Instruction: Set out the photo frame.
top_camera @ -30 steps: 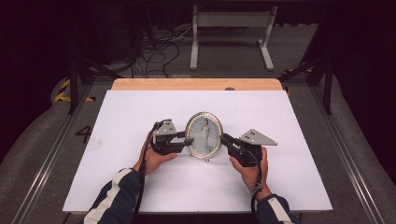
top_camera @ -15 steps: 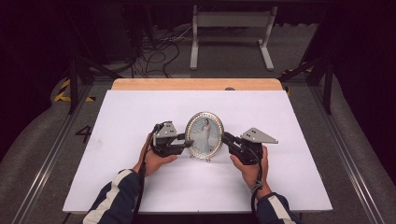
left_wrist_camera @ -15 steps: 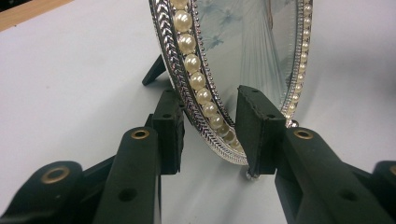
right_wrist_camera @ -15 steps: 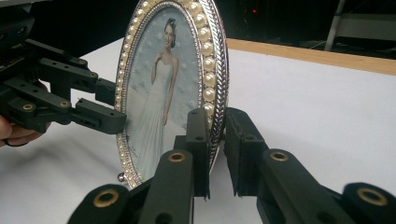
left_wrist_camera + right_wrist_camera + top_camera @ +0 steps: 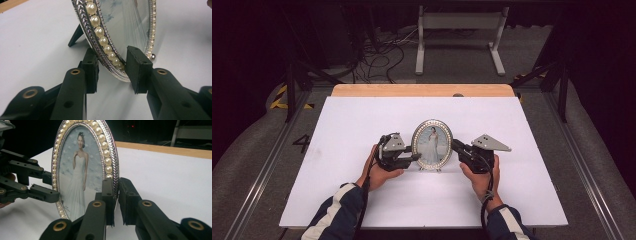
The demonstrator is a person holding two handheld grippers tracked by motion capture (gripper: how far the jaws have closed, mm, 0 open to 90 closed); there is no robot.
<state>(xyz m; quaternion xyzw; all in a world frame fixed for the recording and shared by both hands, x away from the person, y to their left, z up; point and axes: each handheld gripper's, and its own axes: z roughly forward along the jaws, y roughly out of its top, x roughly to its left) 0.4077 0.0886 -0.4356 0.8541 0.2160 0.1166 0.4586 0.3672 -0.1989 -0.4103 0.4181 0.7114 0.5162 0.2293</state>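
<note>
An oval photo frame (image 5: 432, 145) with a pearl-and-silver rim stands upright on the white table (image 5: 362, 125), showing a picture of a person in a white gown (image 5: 80, 170). My left gripper (image 5: 416, 156) grips its left rim. In the left gripper view the pads (image 5: 137, 71) clamp the pearl rim (image 5: 107, 47) front and back, with the dark easel leg (image 5: 76, 35) behind. My right gripper (image 5: 453, 145) holds the right rim. Its jaws have just been closing, and in the right gripper view (image 5: 116, 195) they pinch the rim. The left gripper (image 5: 51, 186) shows across the frame.
A wooden strip (image 5: 422, 90) runs along the table's far edge. Beyond it, on the floor, are a white metal stand (image 5: 457, 30) and loose cables (image 5: 377, 55). Metal rails (image 5: 592, 180) flank the table on both sides.
</note>
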